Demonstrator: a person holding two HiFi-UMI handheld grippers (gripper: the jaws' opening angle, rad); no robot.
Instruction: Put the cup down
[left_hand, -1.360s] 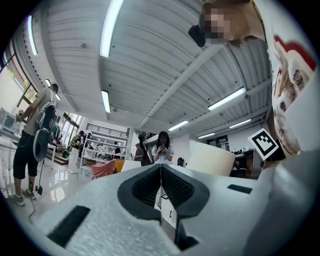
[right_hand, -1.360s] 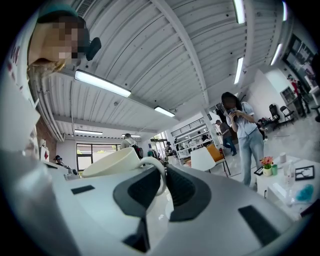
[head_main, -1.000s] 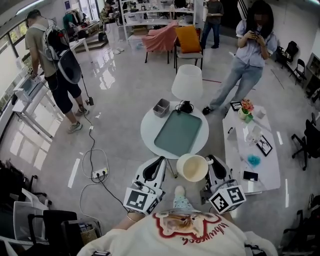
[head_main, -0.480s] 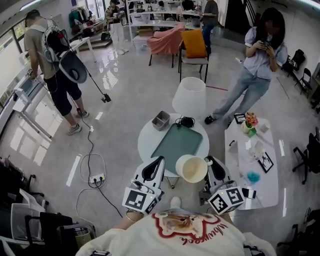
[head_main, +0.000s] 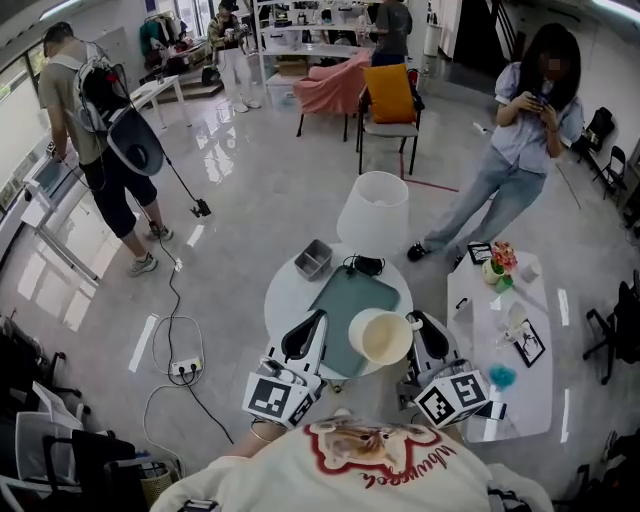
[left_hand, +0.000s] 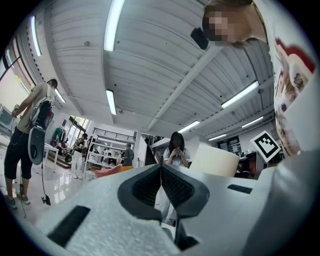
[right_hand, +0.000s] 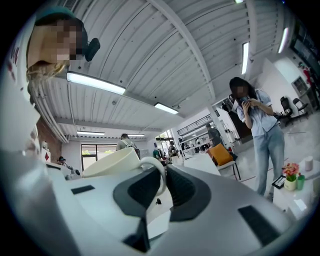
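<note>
Left hand-held gripper sits near left, jaws pressed together w/ nothing btwn them. In the left gripper view that hand-held gripper shows its pads meeting, only the room beyond. It's idle, just beside the cup.

Next over, the round white table carries a small grey bin at far left, a teal tray mid-table and a white lampshade at the far edge. The tray is bare where it shows, so prob. the landing spot.

Cup: cream, mouth up, looks empty. It hangs over the tray's near right corner, at the table's near edge. It seems not to rest on anything, though its height above the tray can't be read.

Right hand-held gripper, near right, has its jaws narrowed onto the cup's handle. The right gripper view shows the loop pinched btwn the pads, w/ the cup itself left of them.

Handling, my guess: glazed ceramic, so stiff, no give, smooth and a bit slippery. It would chip if dropped or knocked. It's fairly heavy for a thin handle grip, so it may pivot about the pads. Keep the pinch firm, lower slowly, base flat. The handle is the place to hold (the wall looks too wide and slick for these jaws). Let go only once the base is fully down.

Far right, a long white table w/ potted flowers is out of play.
</note>
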